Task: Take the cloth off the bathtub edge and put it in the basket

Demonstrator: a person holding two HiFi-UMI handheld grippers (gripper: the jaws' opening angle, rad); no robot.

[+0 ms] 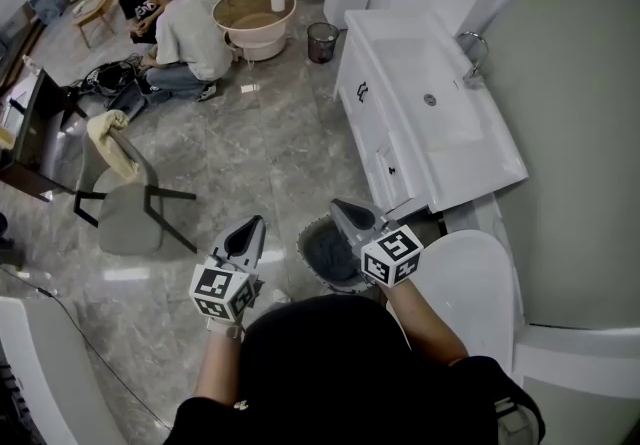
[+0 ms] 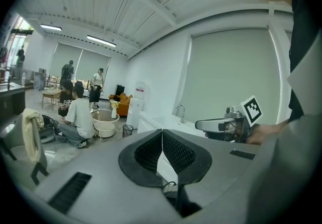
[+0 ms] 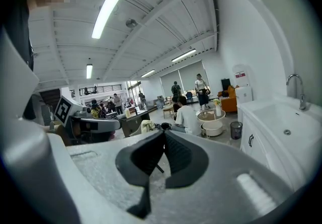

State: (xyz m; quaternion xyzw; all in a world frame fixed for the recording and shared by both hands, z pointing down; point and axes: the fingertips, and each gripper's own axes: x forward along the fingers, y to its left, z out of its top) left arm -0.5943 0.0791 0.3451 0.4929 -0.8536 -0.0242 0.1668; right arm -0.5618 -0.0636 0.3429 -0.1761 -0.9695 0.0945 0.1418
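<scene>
Basket (image 1: pixel 320 259) partly hidden by rt claw (image 1: pixel 340 204).

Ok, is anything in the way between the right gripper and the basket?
Nothing visible does. The right gripper, shut and empty, hangs just over the basket, with only air between them.

Grey cloth (image 1: pixel 328 253) lies inside the dark round basket (image 1: pixel 304 237).
</scene>
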